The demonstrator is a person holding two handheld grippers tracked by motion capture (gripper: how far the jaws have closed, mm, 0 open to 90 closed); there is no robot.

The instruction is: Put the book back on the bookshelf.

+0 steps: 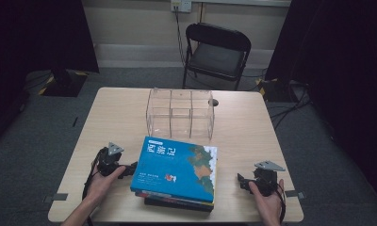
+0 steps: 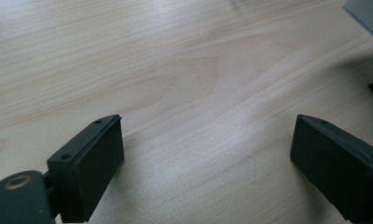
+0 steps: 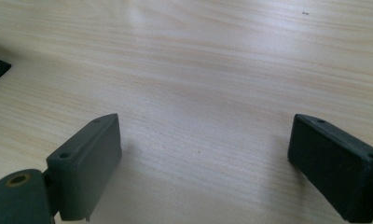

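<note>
High view alone shows stacked books (image 1: 177, 172) between grippers.

Only thing you can actually read is the cover of the top book (image 1: 177, 169) on the stack: three big white Chinese characters, 西游记, set on the blue. There's a small red mark and some tiny print lower down, but you can't make those out.
</note>
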